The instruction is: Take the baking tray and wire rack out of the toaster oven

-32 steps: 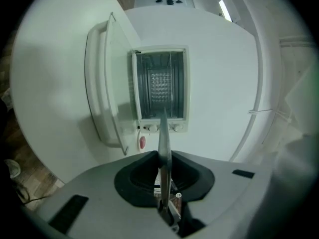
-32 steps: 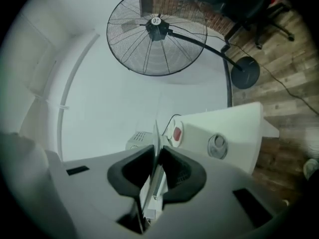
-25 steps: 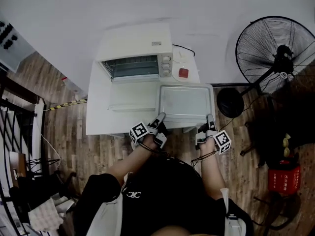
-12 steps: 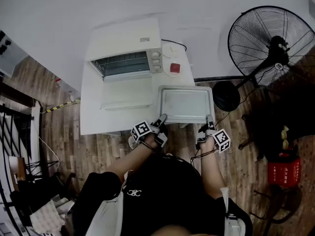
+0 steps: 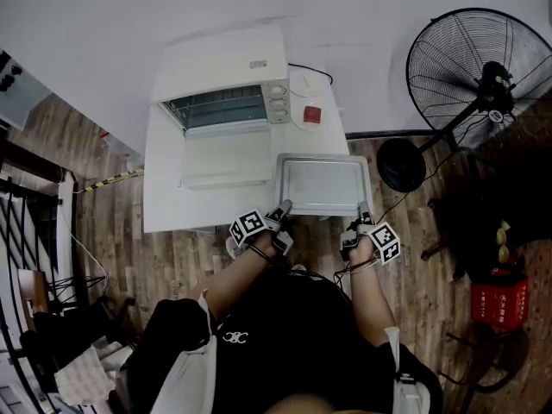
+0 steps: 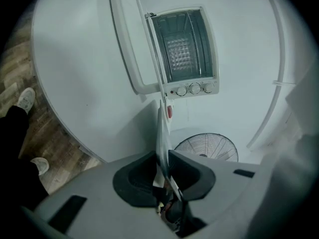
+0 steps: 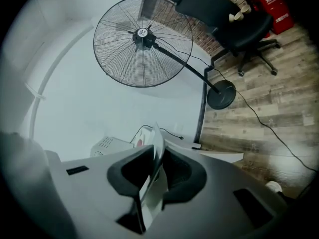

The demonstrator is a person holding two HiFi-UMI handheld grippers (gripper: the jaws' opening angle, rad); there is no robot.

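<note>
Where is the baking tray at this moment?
In the head view, the baking tray is out of the toaster oven, right of centre, over the white table's front right corner, beside the open oven door.

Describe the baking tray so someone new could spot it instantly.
Start at the white table against the wall, where a white toaster oven sits with its door folded down. The baking tray is at the table's near right corner, right of that door: the only shallow grey metal rectangle with a raised rim.
</note>
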